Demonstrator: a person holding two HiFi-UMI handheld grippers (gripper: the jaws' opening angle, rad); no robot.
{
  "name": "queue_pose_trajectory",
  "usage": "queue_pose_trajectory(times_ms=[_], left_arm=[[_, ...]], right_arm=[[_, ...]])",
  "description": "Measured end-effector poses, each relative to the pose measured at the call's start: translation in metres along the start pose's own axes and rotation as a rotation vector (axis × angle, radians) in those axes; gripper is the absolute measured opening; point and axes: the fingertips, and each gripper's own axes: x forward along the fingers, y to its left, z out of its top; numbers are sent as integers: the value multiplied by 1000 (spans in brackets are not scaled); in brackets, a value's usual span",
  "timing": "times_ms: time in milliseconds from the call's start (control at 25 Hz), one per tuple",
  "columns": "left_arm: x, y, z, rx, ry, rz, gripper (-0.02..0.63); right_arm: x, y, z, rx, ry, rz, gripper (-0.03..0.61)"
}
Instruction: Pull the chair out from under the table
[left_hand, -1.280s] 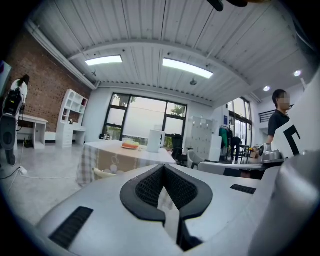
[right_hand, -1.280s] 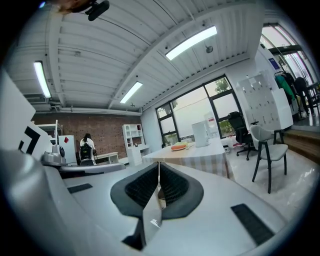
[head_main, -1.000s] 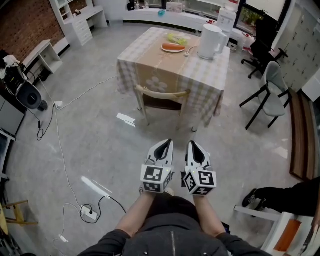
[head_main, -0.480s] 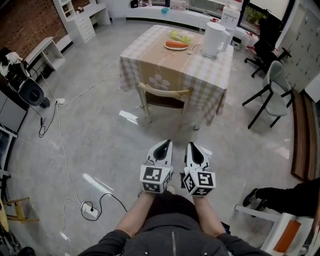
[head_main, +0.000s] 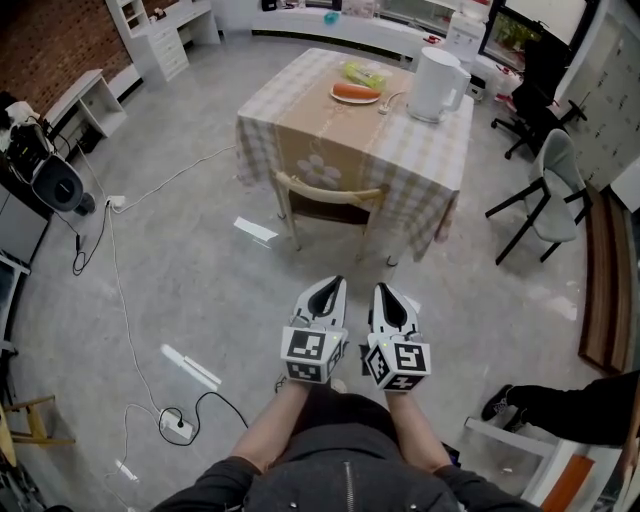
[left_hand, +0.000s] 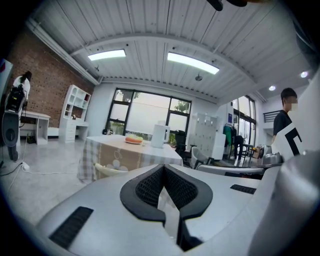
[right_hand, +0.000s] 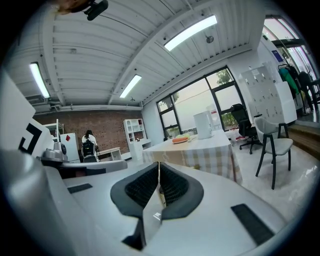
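Observation:
A cream wooden chair (head_main: 326, 204) stands pushed under the near side of a table (head_main: 300, 110) with a checked cloth; only its curved backrest and back legs show. In the left gripper view the chair's backrest (left_hand: 111, 170) peeks over the gripper body. My left gripper (head_main: 327, 288) and right gripper (head_main: 384, 290) are side by side, both shut and empty, held a good stretch of floor short of the chair and pointing at it.
On the table sit a white kettle (head_main: 441, 84) and a plate of food (head_main: 356, 92). A grey office chair (head_main: 548, 190) stands at the right. Cables and a power strip (head_main: 176, 424) lie on the floor at left. A person's leg (head_main: 560, 405) shows at lower right.
The table and chair have shifted slightly in the head view as I moved a little towards them. Both grippers stay shut and side by side.

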Motion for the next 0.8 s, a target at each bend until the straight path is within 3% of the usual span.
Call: queue_pose_trajectory(times_ms=[800], left_arm=[[123, 94, 58, -7, -1, -17, 9]], right_arm=[[163, -15, 48, -18, 12, 18, 14]])
